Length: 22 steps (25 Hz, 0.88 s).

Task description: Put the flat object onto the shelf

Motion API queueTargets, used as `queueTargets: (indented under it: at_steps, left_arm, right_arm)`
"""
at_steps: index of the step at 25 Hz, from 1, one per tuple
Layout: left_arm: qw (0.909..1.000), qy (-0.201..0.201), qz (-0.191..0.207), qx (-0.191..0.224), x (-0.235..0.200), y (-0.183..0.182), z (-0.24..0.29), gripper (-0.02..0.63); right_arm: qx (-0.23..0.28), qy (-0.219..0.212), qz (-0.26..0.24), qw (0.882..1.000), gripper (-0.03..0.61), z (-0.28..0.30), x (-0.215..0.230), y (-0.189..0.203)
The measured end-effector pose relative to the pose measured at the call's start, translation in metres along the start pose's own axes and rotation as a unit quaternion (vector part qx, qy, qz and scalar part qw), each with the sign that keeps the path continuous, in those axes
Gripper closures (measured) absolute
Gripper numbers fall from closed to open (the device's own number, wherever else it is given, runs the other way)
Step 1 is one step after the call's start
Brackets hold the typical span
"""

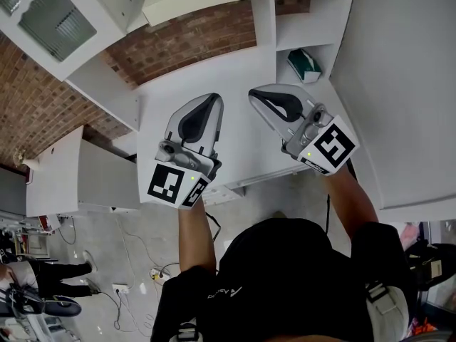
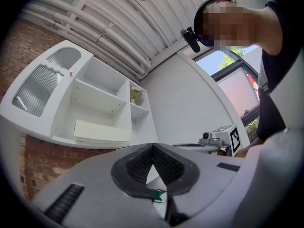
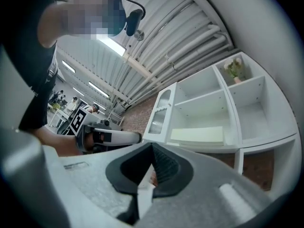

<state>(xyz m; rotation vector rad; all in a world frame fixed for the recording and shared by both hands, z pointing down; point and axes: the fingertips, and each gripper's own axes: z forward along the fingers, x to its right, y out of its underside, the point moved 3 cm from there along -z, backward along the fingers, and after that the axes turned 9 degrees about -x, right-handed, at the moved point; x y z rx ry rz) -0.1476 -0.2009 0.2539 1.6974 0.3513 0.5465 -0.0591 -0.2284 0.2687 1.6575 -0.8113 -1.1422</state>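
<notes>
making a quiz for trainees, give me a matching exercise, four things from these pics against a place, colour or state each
1 flat cream object
2 potted plant
3 left gripper
4 wall

a shut, empty
b red brick
c in the small top-right cubby
d lying on the wide shelf

Pairs: 1-d, 2-c, 3-a, 4-b

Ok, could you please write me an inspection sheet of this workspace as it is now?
Surface: white shelf unit, its wide lower shelf bears the flat object.
Job's things: flat object, cream, lies flat on that shelf, apart from both grippers.
Clutter: potted plant in the top right compartment; green-and-white thing in another.
Grippers: left gripper claw shut, empty; right gripper claw shut, empty.
Cables: loose cables on the floor.
Surroundings: brick wall; a person standing at left.
</notes>
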Motion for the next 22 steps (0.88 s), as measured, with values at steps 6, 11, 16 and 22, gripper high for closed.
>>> queueTargets:
  at_steps: [6, 11, 16, 22]
  left_arm:
    - [1.0, -0.002, -0.007, 0.003, -0.0037, -0.0003, -0.0021, 0.615]
    - [0.9999, -0.001, -0.009, 0.005, -0.0037, -0.001, -0.0009, 0.615]
    - [0.9999, 0.001, -0.01, 0.006, -0.0039, -0.0023, 0.0004, 0.615]
    - [0.9999, 0.003, -0.012, 0.004, -0.0013, -0.0022, 0.0026, 0.615]
  right_arm:
    - [-0.002, 0.0, 0.001, 1.0, 0.578, 0.0014, 0.0007, 0.001]
    - [-0.003, 0.0, -0.001, 1.0, 0.578, -0.0002, 0.0032, 0.0015]
    - [-0.002, 0.0, -0.002, 1.0, 0.578, -0.0006, 0.0057, 0.0001]
    - [-0.001, -0.002, -0.003, 1.0, 0.578, -0.0027, 0.0059, 0.0006]
